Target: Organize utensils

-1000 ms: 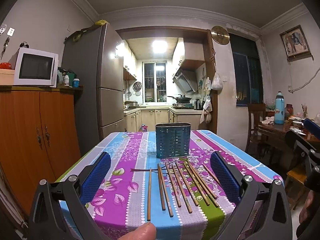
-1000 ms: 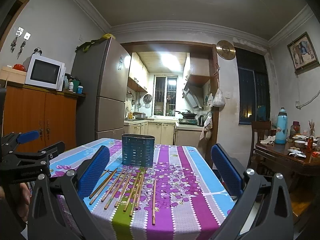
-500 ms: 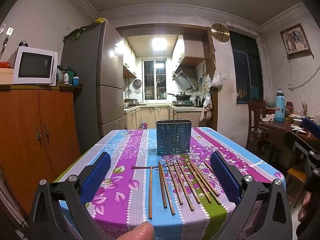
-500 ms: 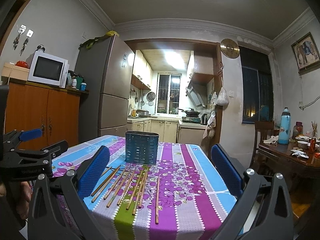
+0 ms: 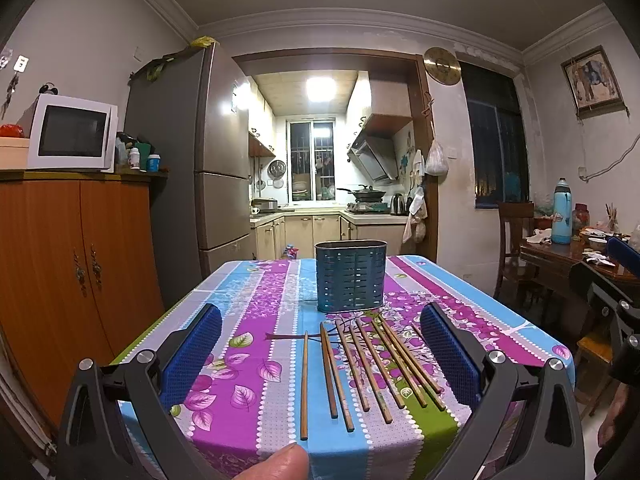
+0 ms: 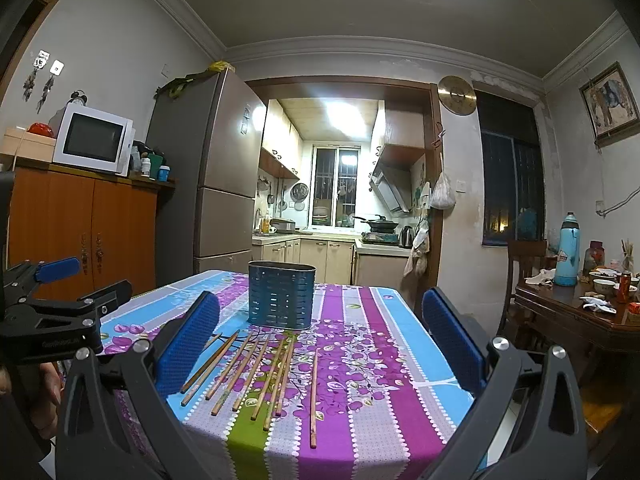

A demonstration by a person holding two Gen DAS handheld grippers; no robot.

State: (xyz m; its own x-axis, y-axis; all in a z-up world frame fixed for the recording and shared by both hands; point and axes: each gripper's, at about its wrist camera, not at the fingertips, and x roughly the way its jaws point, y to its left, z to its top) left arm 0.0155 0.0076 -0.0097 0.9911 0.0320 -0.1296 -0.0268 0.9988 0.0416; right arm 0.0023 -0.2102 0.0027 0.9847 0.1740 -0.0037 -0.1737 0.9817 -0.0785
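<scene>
Blue slotted holder (image 5: 351, 277) upright behind loose chopsticks (image 5: 372, 364), contents unseen; left tool (image 5: 320, 356) and right tool (image 6: 320, 344) both agape.

Wooden chopsticks (image 5: 372, 364) fanned flat, blue holder (image 5: 350, 277) upright

Hidden and cut-off parts around the chopstick table

The left gripper's blue pad (image 5: 447, 354) covers one wooden chopstick (image 5: 416, 331); a fingertip (image 5: 280, 463) runs off the bottom edge; the floral tablecloth's (image 6: 360, 364) near edge drops behind both gripper frames; the inside of the blue slotted metal utensil holder (image 6: 281, 295) cannot be seen
</scene>
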